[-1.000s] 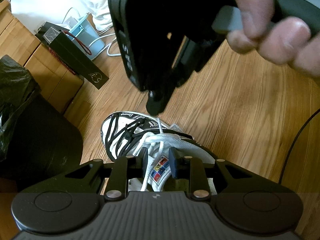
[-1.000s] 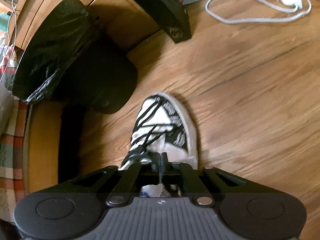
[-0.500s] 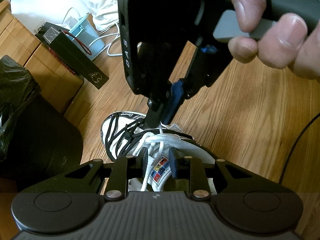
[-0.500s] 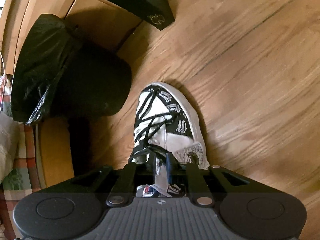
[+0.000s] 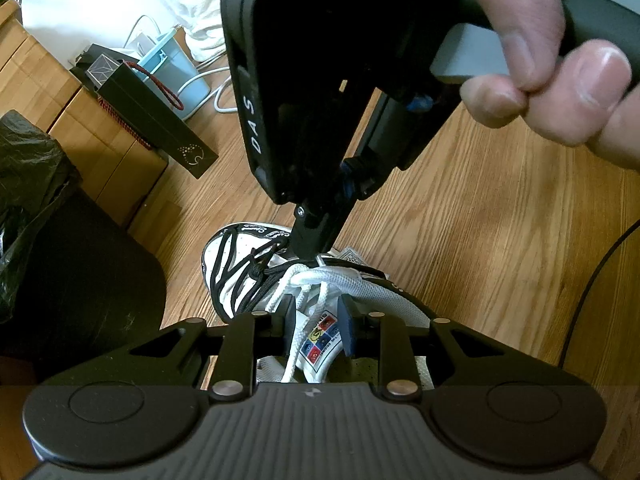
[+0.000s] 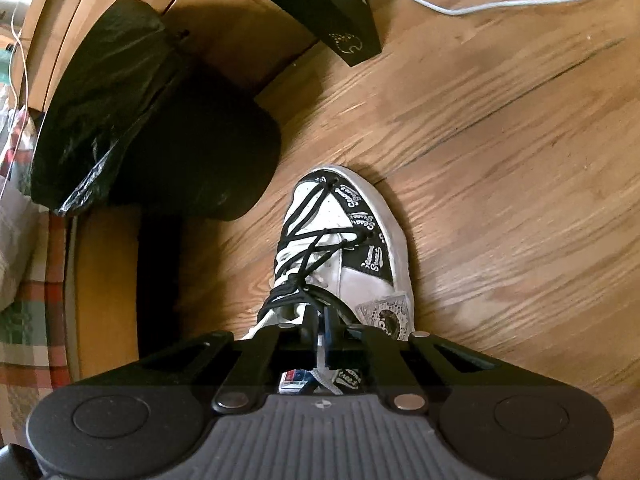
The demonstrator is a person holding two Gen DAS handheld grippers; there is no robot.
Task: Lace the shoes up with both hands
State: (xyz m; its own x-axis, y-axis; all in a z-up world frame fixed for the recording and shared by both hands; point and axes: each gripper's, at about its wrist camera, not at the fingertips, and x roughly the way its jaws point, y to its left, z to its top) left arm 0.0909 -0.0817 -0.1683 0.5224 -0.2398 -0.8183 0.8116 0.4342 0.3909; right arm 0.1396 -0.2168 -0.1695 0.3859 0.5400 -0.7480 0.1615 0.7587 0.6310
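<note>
A white and black sneaker (image 5: 240,264) (image 6: 360,240) stands on the wooden floor, with black lacing over the toe and a white lace (image 5: 320,276) bunched at the throat. My left gripper (image 5: 318,320) is at the shoe's opening, shut on the tongue (image 5: 320,336) with its coloured label. My right gripper (image 5: 316,248) (image 6: 320,332), held by a hand (image 5: 560,80), comes down from above. Its tips are shut on a strand of the white lace just above the tongue. In the right wrist view a pale strand shows between the narrow fingers.
A black bin with a bin bag (image 6: 160,120) stands close to the left of the shoe. Behind it are wooden cabinets (image 5: 60,120), a black gift bag (image 5: 160,128), a blue container (image 5: 180,68) and white cables (image 6: 500,0). A black cable (image 5: 592,280) runs at the right.
The right gripper came down toward the shoe, opened briefly, and shut on the white lace. The left gripper and the shoe stayed put.
</note>
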